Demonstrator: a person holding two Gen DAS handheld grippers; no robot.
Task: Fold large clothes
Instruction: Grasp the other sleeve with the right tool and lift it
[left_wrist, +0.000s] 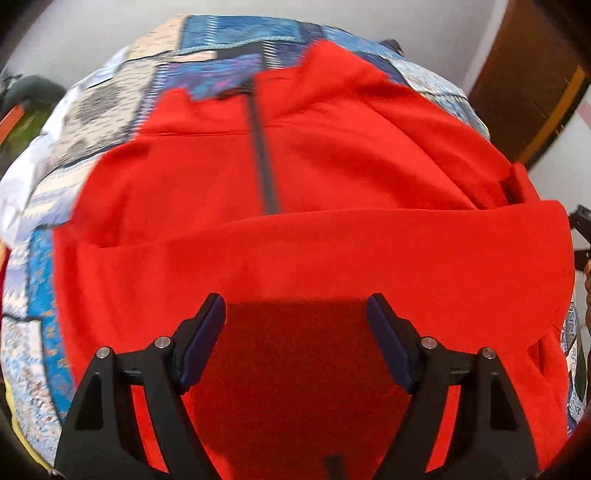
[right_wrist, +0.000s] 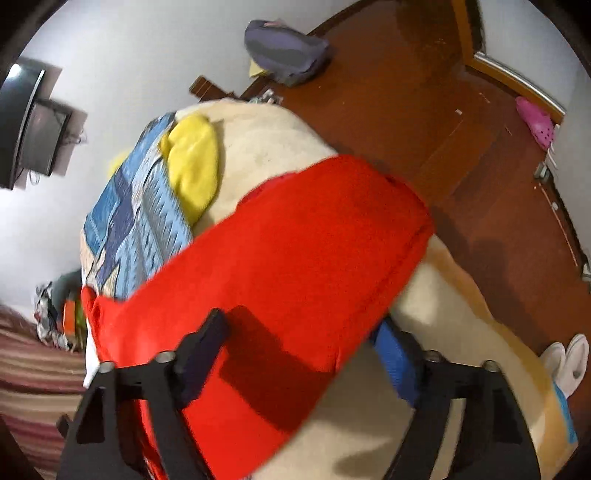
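Both tongs (left_wrist: 295, 306) (right_wrist: 301, 330) gape — red jacket (left_wrist: 332, 177) beneath.

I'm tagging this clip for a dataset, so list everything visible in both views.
red zip garment: one, red, spread on the bed, near part folded over
patchwork quilt: one, blue and white, under the garment
cream blanket: one, cream, on the bed
yellow cloth: one, yellow, on the blanket
grey bag: one, grey-purple, on the wooden floor
pink clog: one, pink, by the wall
white slippers: pair, white, floor beside the bed
left hand-held gripper: black, open above the garment
right hand-held gripper: black, open over the garment's edge
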